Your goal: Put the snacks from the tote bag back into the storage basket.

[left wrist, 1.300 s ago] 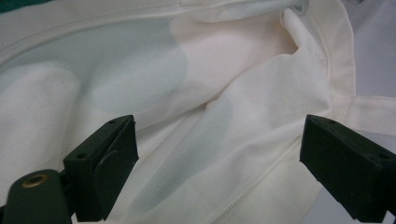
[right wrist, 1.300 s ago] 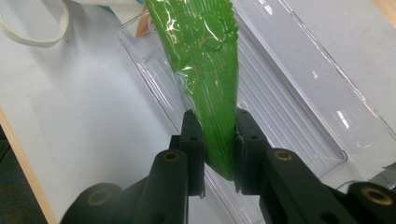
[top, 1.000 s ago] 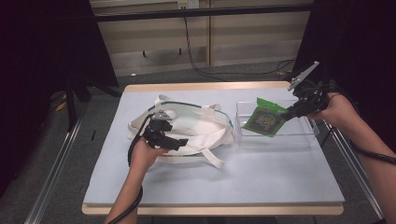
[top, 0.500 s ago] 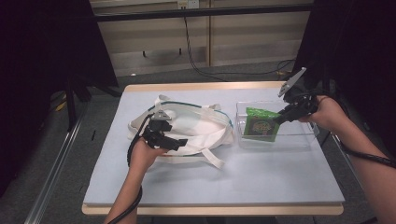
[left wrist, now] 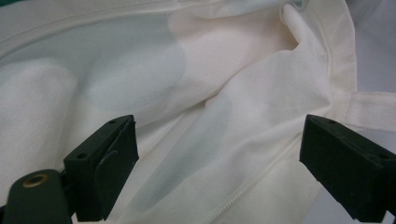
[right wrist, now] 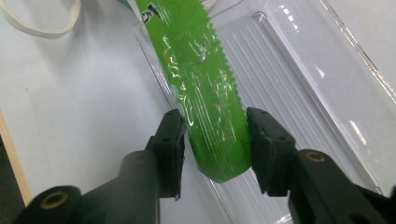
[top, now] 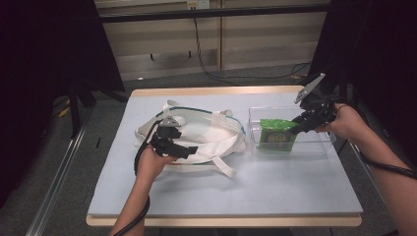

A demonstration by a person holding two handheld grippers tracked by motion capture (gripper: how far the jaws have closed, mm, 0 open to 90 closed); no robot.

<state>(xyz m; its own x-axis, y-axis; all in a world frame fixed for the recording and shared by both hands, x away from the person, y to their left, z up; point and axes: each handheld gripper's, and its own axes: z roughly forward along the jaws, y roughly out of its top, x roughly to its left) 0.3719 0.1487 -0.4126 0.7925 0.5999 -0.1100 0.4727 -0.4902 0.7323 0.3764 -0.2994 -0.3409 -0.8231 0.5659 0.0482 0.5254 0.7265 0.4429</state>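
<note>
Two hand-held grippers at a tabletop: one over a cloth bag, one at a green packet in a clear bin.

At centre left of the high view, the left hand-held gripper rests on the white bag, jaws wide apart over the cloth. At right, the right hand-held gripper has just been opening; its jaws flank the packet without pressing it, and the packet leans in the bin.
</note>
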